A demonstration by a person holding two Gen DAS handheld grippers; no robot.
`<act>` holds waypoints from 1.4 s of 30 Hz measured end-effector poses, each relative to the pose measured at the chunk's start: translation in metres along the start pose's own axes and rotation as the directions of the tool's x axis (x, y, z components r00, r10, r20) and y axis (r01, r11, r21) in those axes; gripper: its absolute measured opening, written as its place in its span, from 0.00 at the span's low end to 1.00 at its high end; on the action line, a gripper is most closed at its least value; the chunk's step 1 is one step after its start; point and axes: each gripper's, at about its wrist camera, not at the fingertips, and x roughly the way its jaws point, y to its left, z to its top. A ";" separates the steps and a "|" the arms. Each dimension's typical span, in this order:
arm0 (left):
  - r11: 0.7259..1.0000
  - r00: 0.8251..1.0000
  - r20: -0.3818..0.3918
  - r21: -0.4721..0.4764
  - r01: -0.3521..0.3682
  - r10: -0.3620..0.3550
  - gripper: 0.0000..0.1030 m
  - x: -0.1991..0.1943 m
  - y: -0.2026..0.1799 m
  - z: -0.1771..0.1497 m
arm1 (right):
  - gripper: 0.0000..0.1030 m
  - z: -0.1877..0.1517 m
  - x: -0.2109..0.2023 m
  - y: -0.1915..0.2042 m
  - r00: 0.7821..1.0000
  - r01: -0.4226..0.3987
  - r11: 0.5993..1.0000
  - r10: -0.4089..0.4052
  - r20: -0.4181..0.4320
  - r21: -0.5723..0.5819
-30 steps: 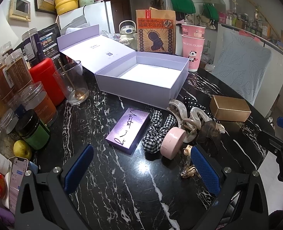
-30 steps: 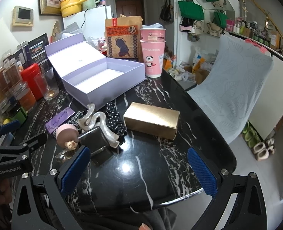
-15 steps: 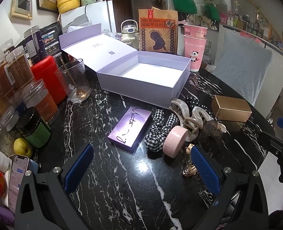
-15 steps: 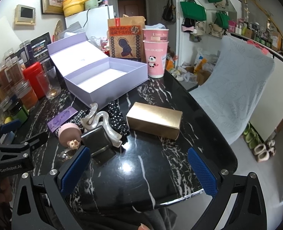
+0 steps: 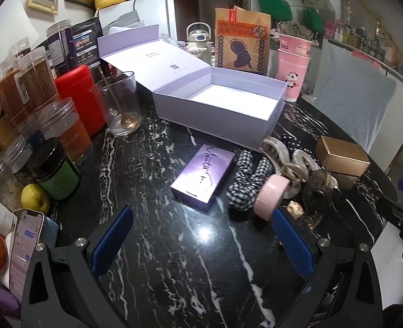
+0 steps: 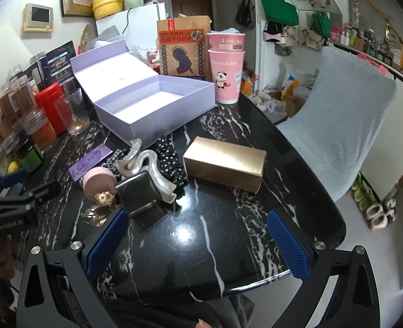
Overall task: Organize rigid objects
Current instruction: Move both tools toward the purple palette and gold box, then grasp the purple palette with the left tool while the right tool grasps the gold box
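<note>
An open lilac box (image 5: 220, 109) (image 6: 157, 109) stands at the back of the black marble table (image 5: 152, 164). In front of it lie a flat purple box (image 5: 203, 176), a checked scrunchie (image 5: 245, 183), a pink round case (image 5: 269, 196) (image 6: 97, 181), pearly hair claws (image 5: 291, 161) (image 6: 144, 161), a dark square case (image 6: 138, 191) and a gold box (image 5: 342, 160) (image 6: 224, 164). My left gripper (image 5: 201, 242) is open, just short of the purple box. My right gripper (image 6: 198, 242) is open, short of the gold box.
Jars, a red canister (image 5: 78, 98) and a glass (image 5: 119, 104) line the left edge. A phone (image 5: 24, 248) and a lemon (image 5: 35, 198) lie near left. A paper bag (image 5: 241, 43) and pink cups (image 6: 226, 68) stand behind the lilac box. The table edge curves at right.
Both grippers have edged slightly forward toward the objects. Nothing on the table has moved.
</note>
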 end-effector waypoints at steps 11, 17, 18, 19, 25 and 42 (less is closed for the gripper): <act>1.000 0.999 -0.037 0.008 0.012 -0.012 1.00 0.024 0.011 0.015 | 1.00 -0.001 0.010 -0.012 0.999 -0.049 0.998 0.050 -0.006 0.039; 1.000 0.999 -0.038 0.018 0.008 -0.008 1.00 0.041 0.009 0.023 | 1.00 0.003 0.020 -0.024 0.999 -0.052 0.996 0.053 -0.011 0.067; 1.000 0.999 -0.034 0.000 0.016 -0.016 1.00 0.043 0.010 0.025 | 1.00 0.003 0.022 -0.027 0.998 -0.053 0.996 0.054 -0.012 0.076; 0.999 0.999 -0.033 -0.014 0.031 -0.031 1.00 0.046 0.011 0.028 | 1.00 0.004 0.024 -0.029 0.998 -0.054 0.995 0.056 -0.013 0.083; 0.998 0.995 -0.078 0.014 0.062 -0.061 0.93 0.069 0.006 0.041 | 1.00 0.012 0.042 -0.042 0.998 -0.047 0.992 0.050 -0.026 0.119; 0.993 0.981 -0.165 0.042 0.109 -0.101 0.79 0.107 0.014 0.048 | 1.00 0.043 0.084 -0.040 1.000 -0.023 0.990 0.023 0.001 0.140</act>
